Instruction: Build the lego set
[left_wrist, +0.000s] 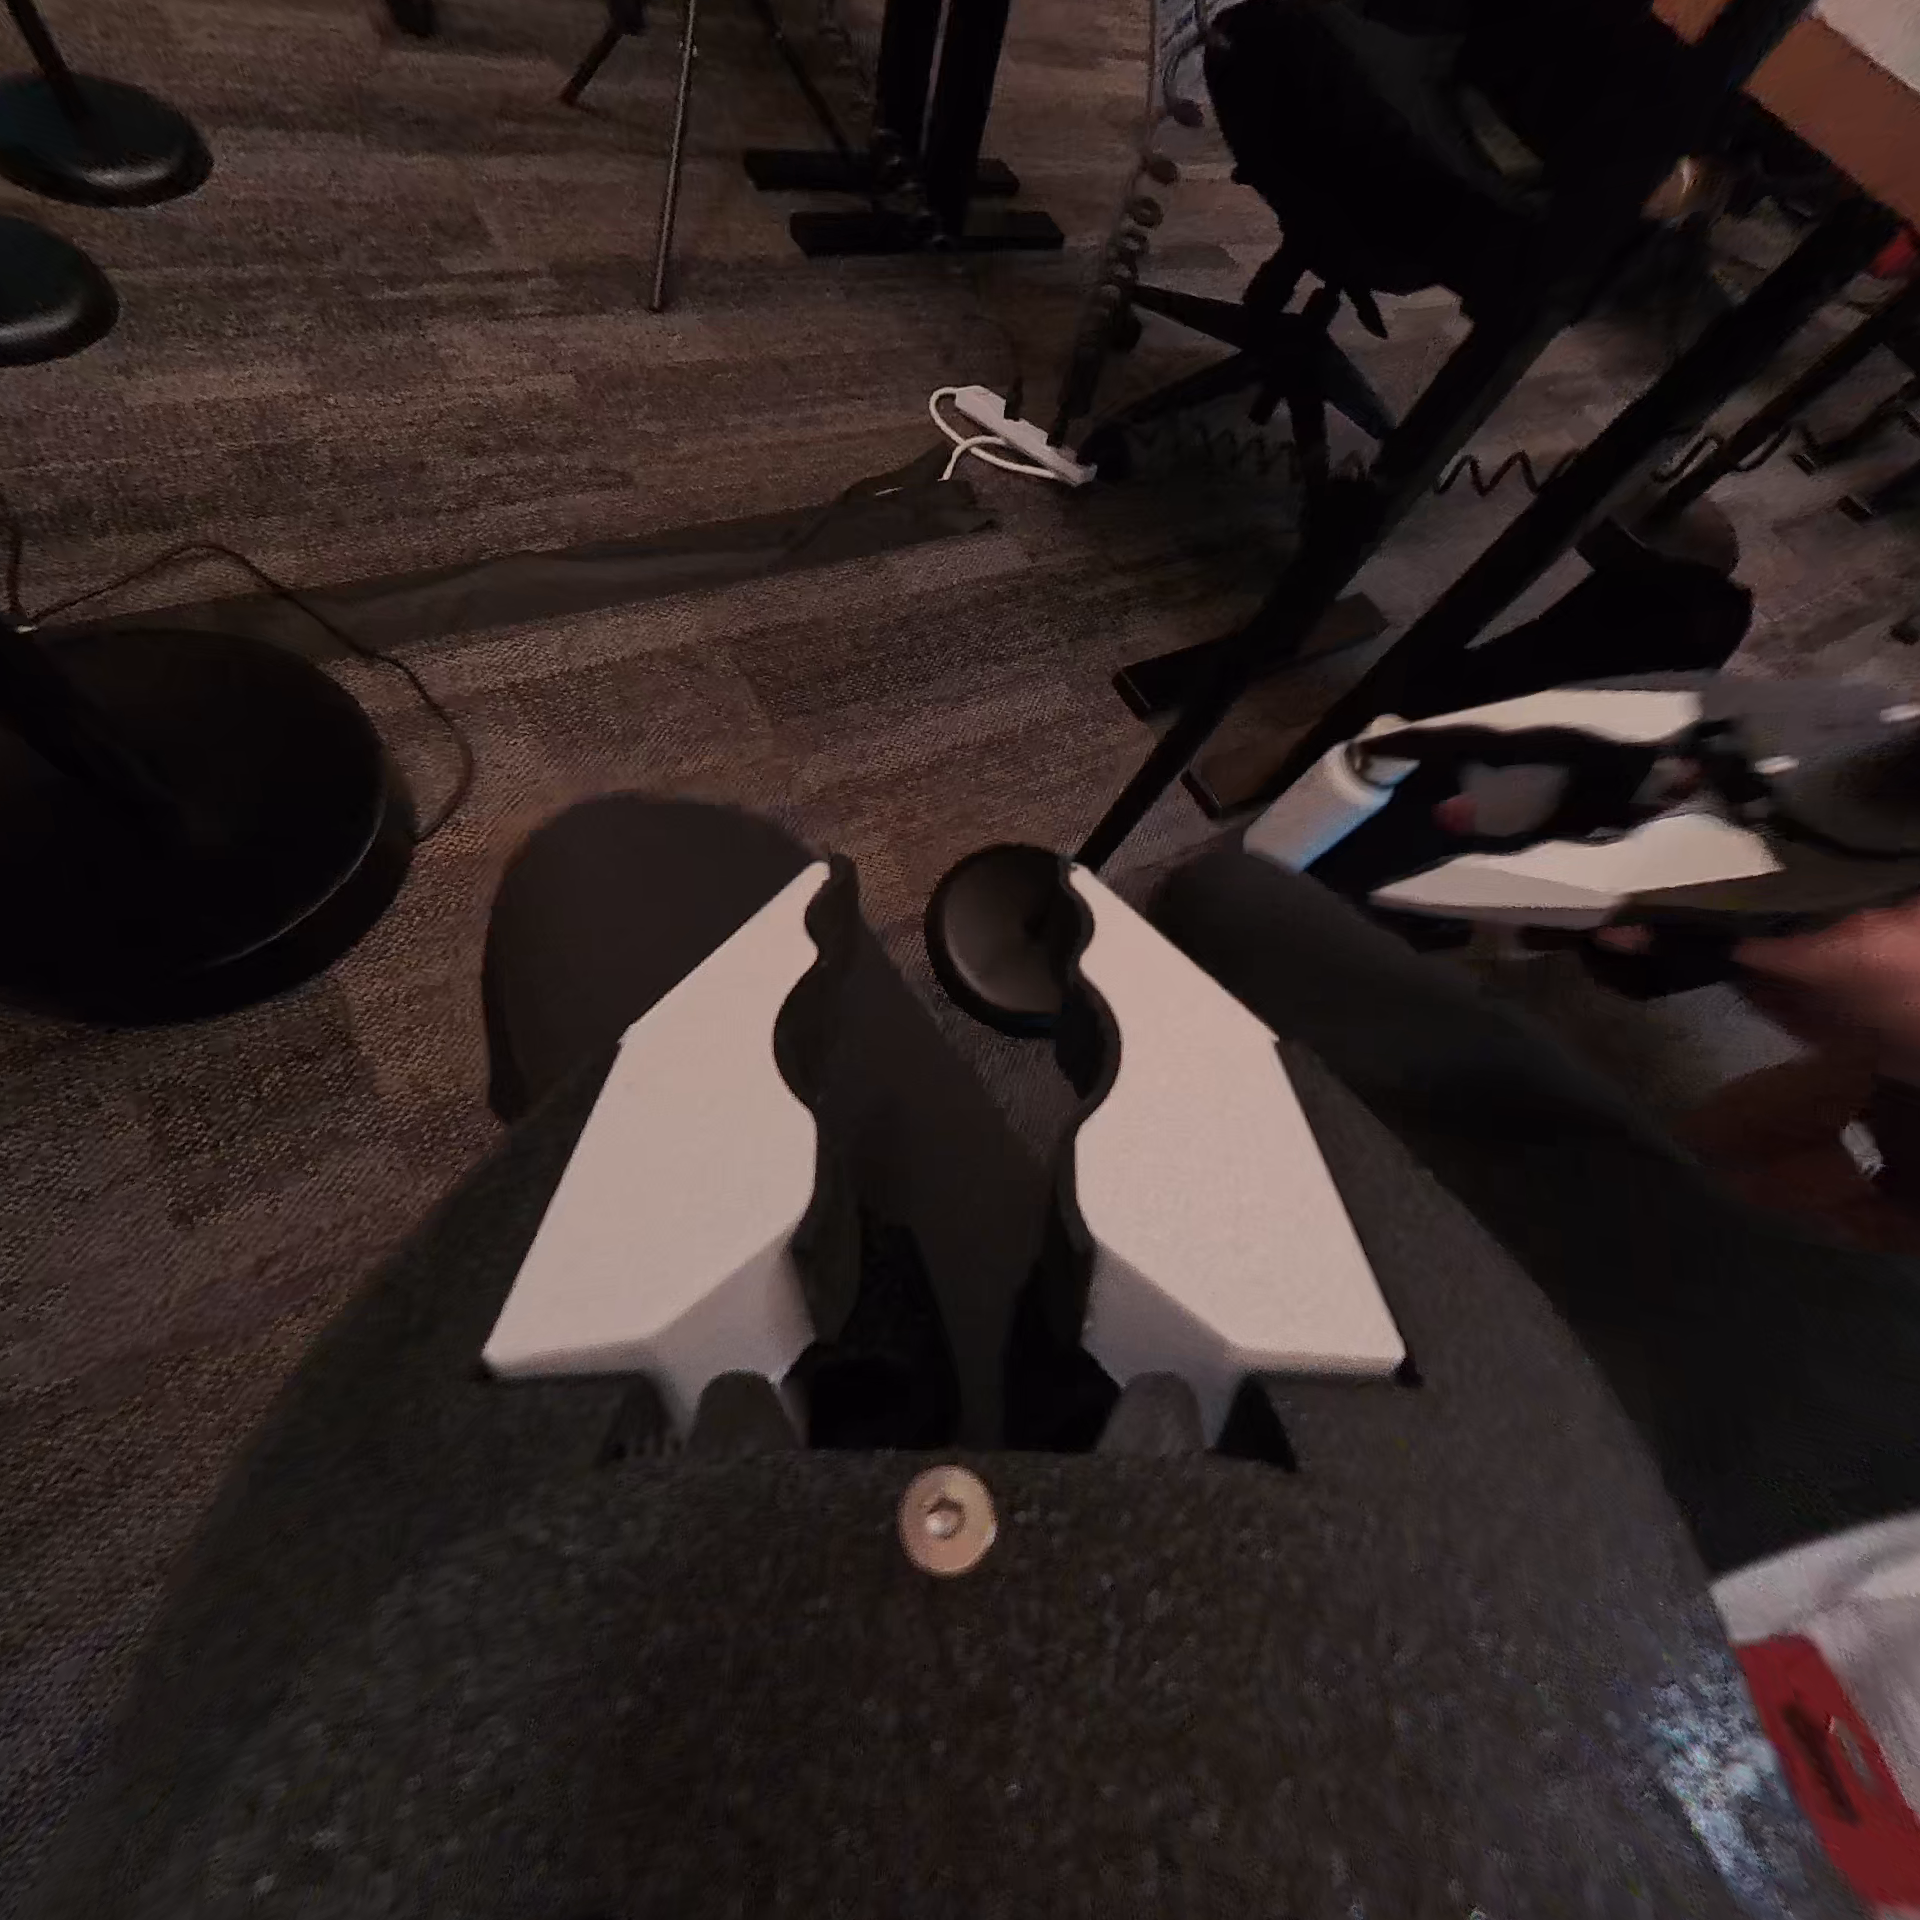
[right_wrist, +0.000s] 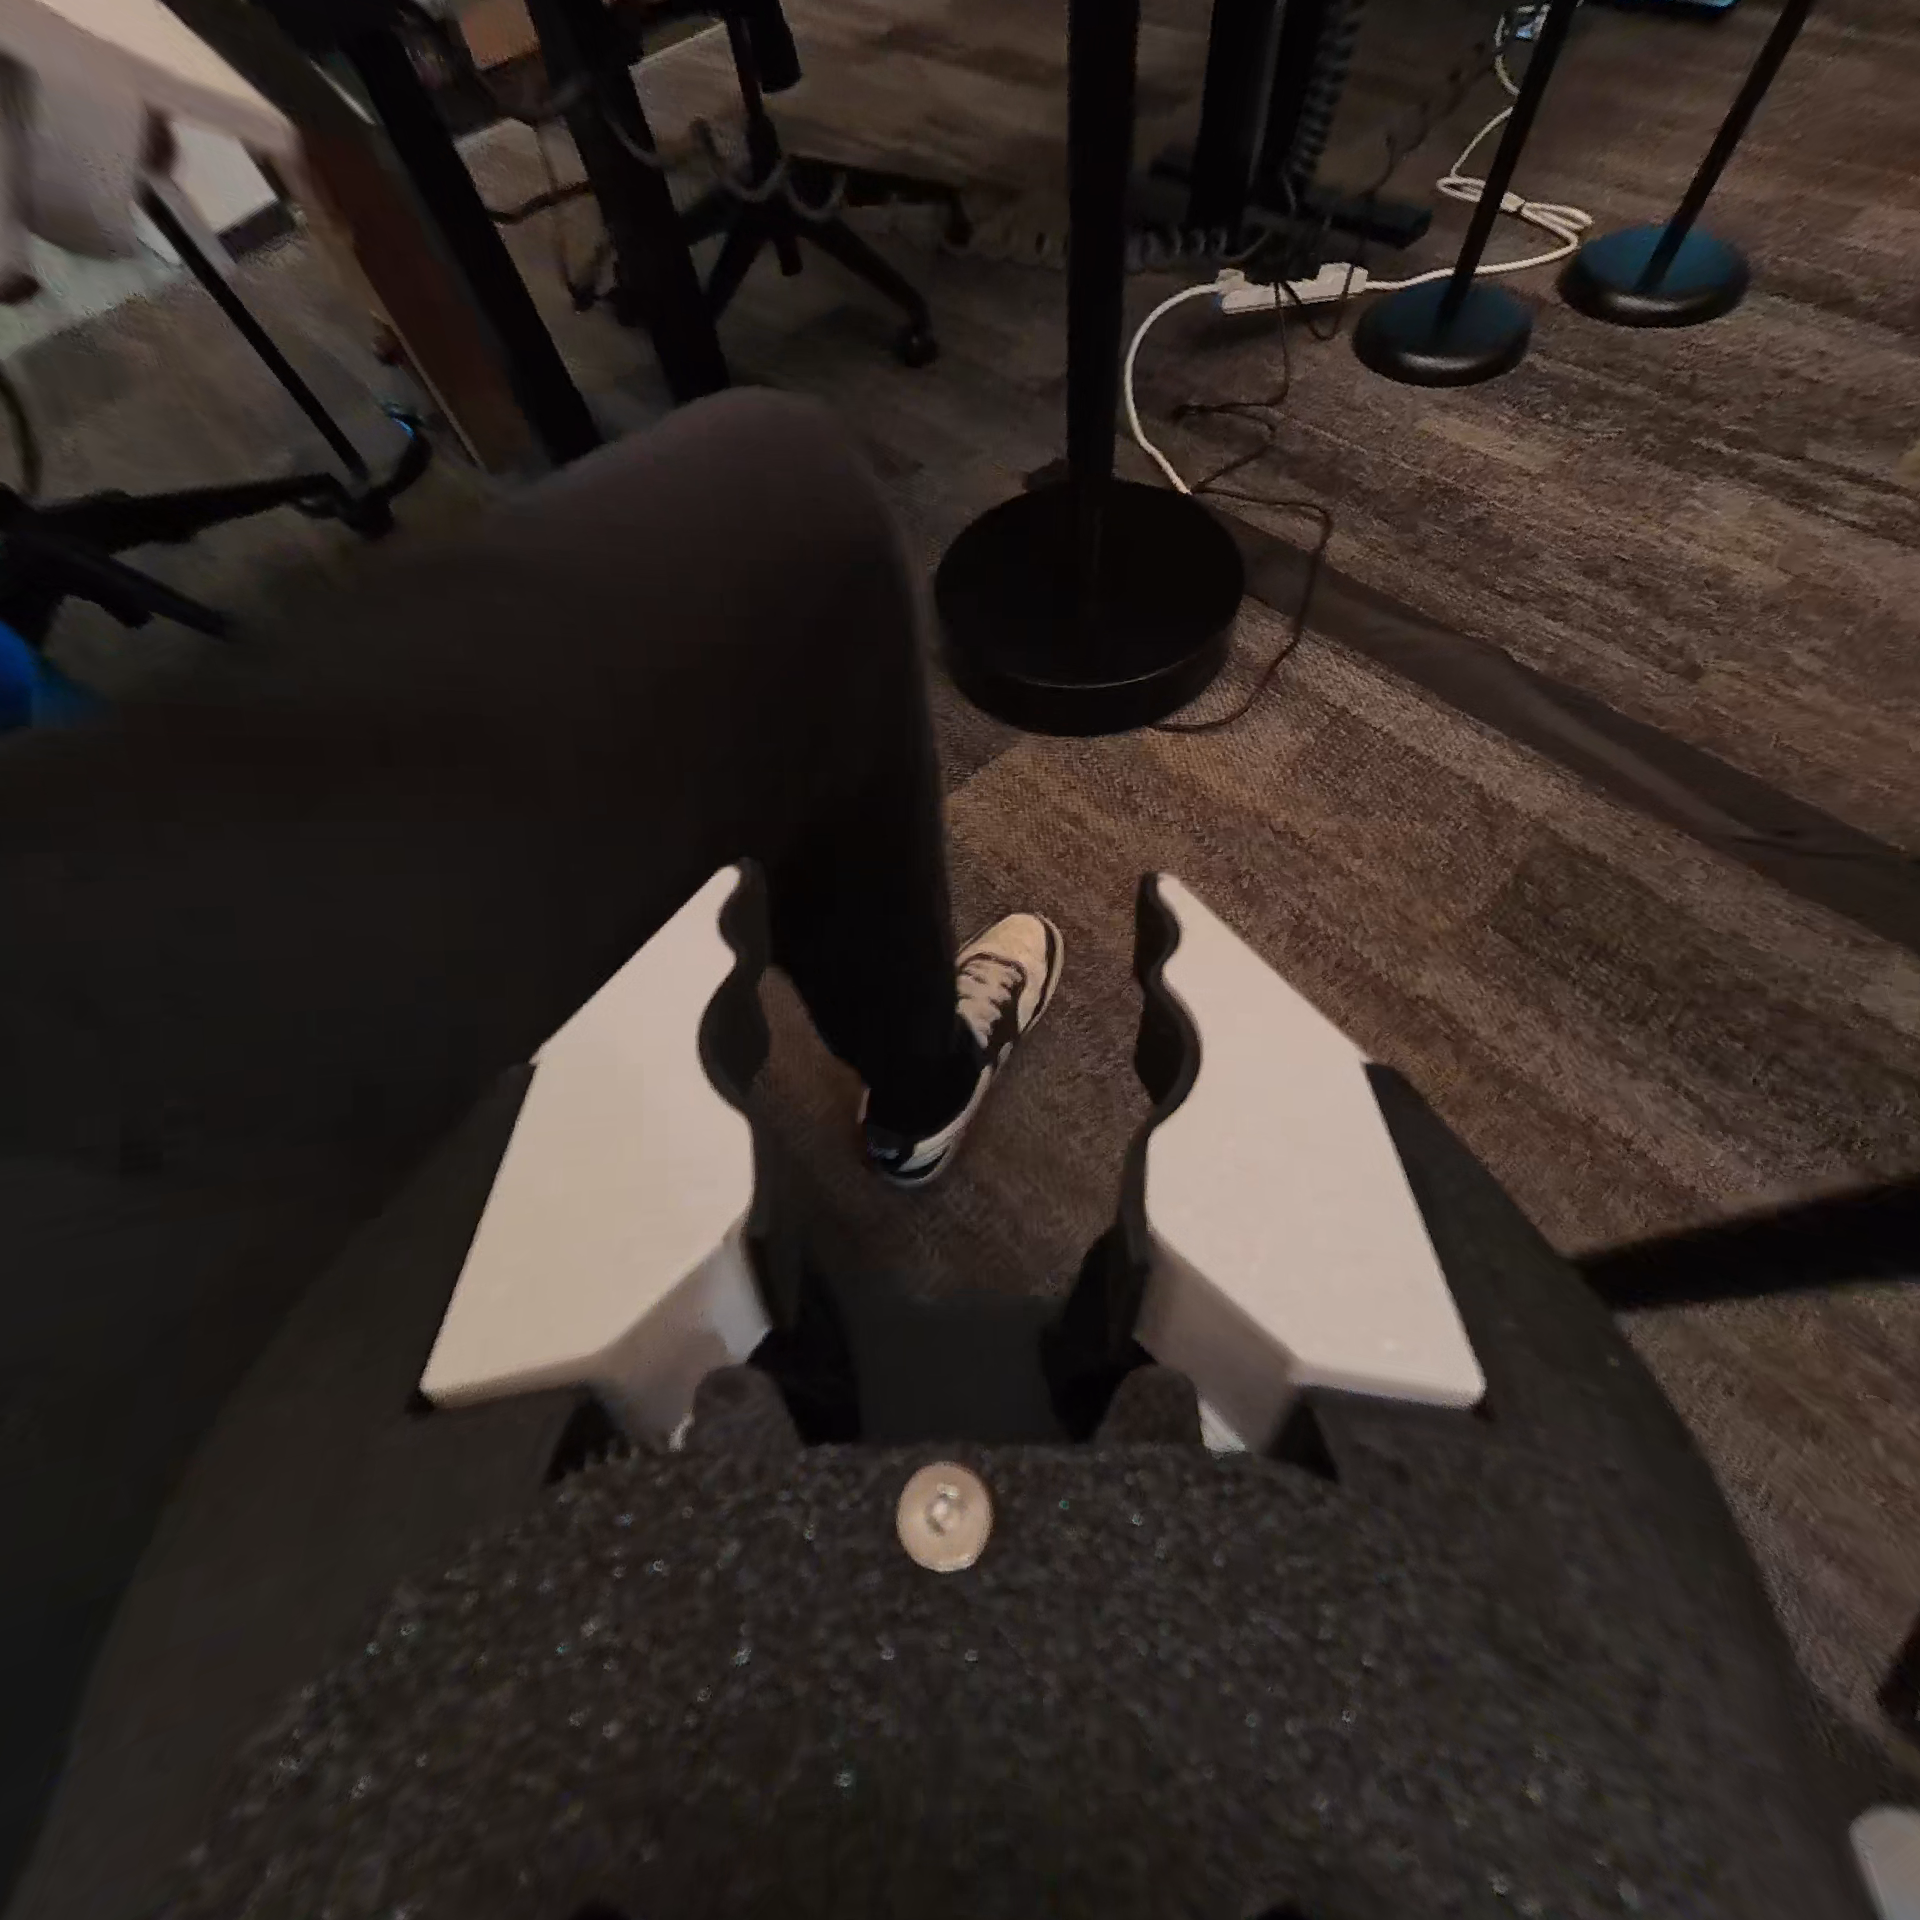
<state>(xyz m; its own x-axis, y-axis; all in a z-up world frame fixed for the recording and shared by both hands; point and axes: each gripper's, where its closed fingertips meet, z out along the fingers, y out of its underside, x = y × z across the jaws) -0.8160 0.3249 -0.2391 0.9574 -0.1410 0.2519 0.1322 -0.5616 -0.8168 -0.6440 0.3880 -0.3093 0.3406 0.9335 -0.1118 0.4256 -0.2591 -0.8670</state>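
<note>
No Lego pieces or set show in either view. Both grippers hang low and point at the carpeted floor. My left gripper (left_wrist: 951, 883) is open and empty, its white fingers (left_wrist: 686, 1143) apart over a dark shoe and a small round black base (left_wrist: 987, 956). My right gripper (right_wrist: 945, 883) is open and empty above a person's dark-trousered leg (right_wrist: 623, 644) and a black-and-white shoe (right_wrist: 987, 1029). The right gripper also shows in the left wrist view (left_wrist: 1507, 831) at the right edge, blurred and held in a hand.
Round black stand bases (right_wrist: 1091, 613) (left_wrist: 187, 810) stand on the carpet with poles rising from them. A white power strip (left_wrist: 1023, 431) and cables lie on the floor. Dark table legs (left_wrist: 1351, 623) and an office chair base (right_wrist: 810, 249) stand further off.
</note>
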